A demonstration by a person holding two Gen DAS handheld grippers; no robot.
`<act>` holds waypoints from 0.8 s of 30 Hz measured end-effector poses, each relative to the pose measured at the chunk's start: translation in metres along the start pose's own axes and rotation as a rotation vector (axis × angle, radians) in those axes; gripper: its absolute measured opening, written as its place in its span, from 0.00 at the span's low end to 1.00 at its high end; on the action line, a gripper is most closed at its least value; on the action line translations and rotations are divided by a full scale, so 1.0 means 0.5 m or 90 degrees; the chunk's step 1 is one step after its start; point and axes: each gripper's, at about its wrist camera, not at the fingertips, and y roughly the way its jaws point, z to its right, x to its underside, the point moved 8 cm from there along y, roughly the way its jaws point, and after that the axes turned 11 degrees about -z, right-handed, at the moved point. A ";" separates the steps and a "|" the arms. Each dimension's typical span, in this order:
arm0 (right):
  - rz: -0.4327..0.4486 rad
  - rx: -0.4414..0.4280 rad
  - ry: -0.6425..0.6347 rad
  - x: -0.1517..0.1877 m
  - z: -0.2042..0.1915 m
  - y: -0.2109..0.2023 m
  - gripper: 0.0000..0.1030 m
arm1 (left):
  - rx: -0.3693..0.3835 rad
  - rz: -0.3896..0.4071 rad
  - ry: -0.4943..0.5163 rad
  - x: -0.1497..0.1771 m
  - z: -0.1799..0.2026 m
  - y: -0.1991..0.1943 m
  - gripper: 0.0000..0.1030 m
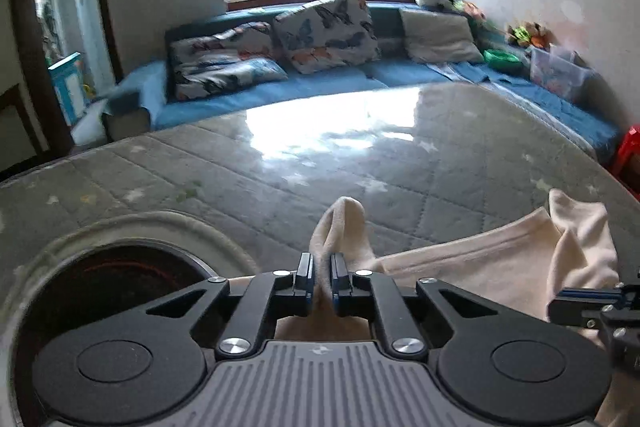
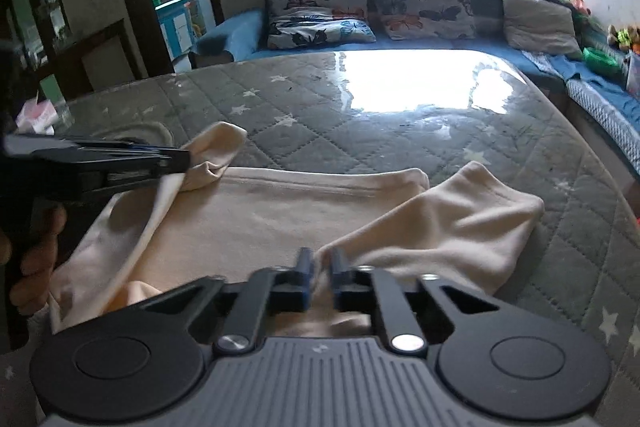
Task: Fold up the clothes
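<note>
A: Left gripper (image 1: 321, 277) pinches a corner of the cream knit cotton garment (image 2: 280, 211); right gripper (image 2: 320, 277) is clamped on its other near corner.

B: So it stretches side to side between them, lying ahead on the grey quilted star-print table cover (image 2: 400, 131); blue sofa (image 1: 360, 83) beyond.

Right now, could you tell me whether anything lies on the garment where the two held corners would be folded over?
Nothing visible does. The left gripper and right gripper each pinch a corner of the cream garment, and its flat middle on the quilted table cover is bare.
</note>
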 end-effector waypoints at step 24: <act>0.047 -0.051 -0.052 0.088 -0.079 -0.169 0.22 | -0.097 0.091 -0.227 0.304 -0.321 -0.409 0.03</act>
